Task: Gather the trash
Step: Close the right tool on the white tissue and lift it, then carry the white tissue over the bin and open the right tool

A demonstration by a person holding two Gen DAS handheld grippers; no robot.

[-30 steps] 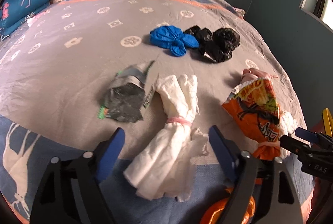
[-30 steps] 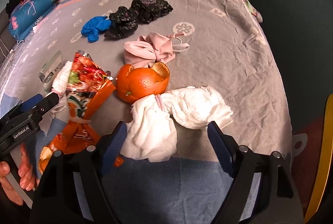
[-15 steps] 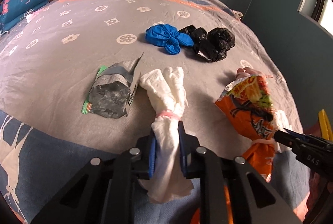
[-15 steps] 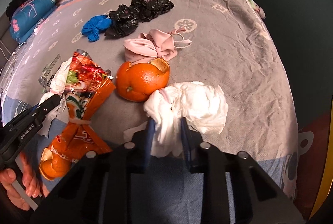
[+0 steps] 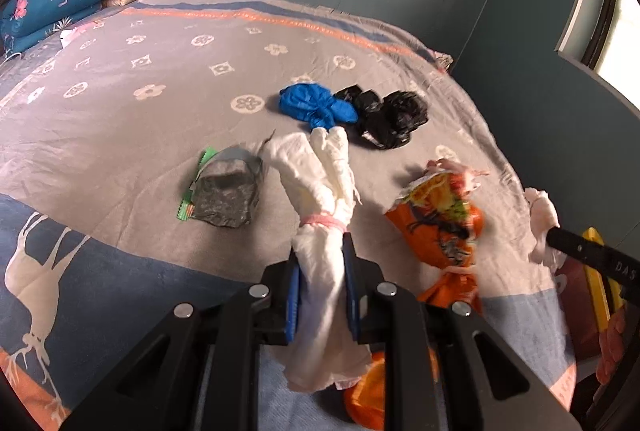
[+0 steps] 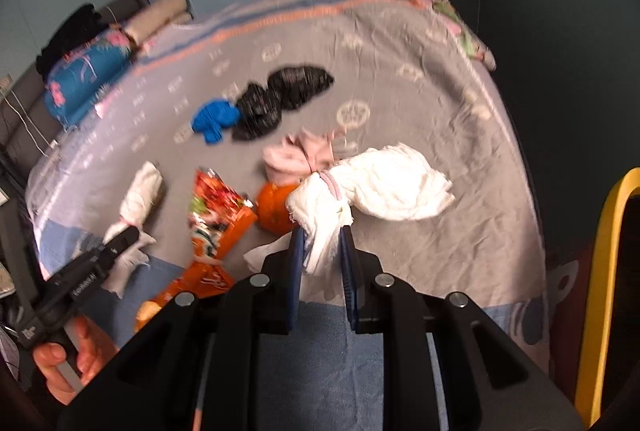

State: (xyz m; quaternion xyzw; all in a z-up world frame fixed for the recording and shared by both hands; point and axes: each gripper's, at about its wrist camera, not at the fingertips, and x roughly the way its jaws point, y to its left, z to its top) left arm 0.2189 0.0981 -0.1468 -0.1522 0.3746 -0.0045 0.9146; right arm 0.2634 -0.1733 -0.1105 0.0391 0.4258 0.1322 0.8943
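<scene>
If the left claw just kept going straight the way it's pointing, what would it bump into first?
Probably the bedspread just past the white bundle that the left gripper holds; beyond that, the blue glove. Depth is hard to judge here.

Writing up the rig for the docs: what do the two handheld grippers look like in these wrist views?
Both match: the left gripper and the right gripper have matte black angular linkage arms with round silver pivot bolts, and flat blue pads inside the two fingers. Seen from the side, each black body carries small white lettering, too blurred to read. No cables show. No sleeve is visible on the hand.
</scene>
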